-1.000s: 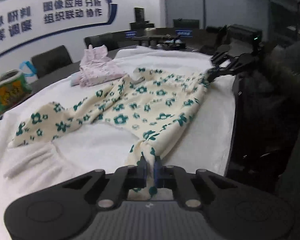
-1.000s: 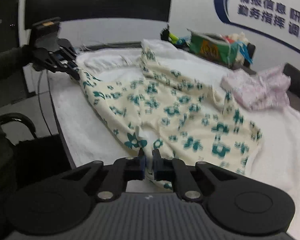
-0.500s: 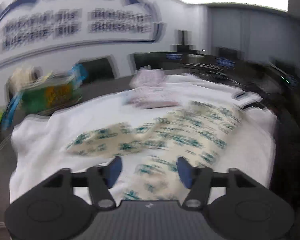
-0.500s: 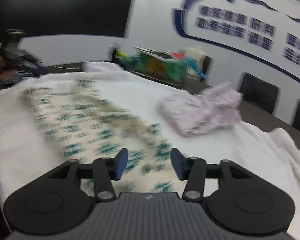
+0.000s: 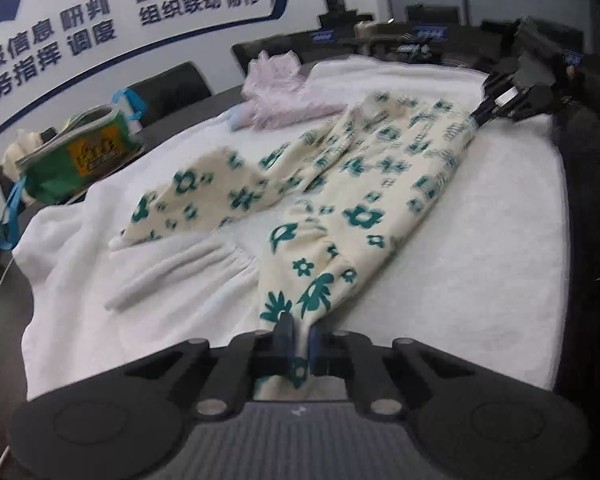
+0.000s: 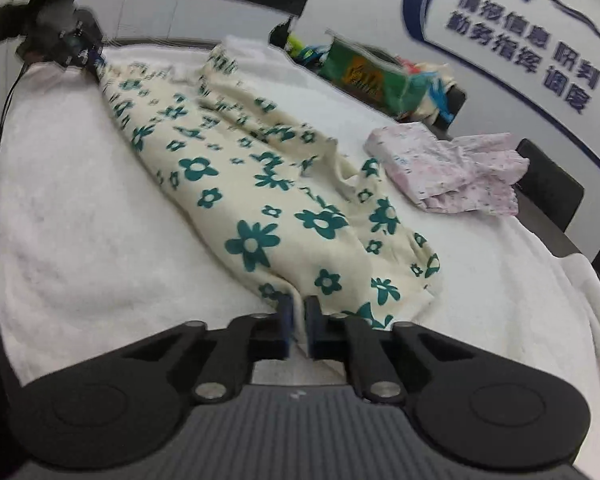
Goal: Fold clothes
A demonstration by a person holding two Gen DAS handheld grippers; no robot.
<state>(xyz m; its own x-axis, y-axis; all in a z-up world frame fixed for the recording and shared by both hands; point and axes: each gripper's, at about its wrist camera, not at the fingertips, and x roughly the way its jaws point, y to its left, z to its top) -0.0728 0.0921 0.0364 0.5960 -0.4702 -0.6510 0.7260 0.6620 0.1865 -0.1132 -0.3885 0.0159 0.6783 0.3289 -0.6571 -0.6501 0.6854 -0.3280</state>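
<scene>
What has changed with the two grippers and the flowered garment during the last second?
Both the left gripper and the right gripper let go, opened their jaws, then closed again on the flowered garment at opposite ends. The pink garment and green bag stayed put.

We count two garments: one floral pair of pants (image 5: 364, 184), one pink garment (image 5: 288, 92). One white towel (image 5: 500, 240), one green bag (image 5: 80, 156), two grippers: left gripper (image 5: 298, 336), right gripper (image 6: 298, 320).

Left tool (image 5: 299, 339): black body, blue pads, 2 silver screws.
</scene>
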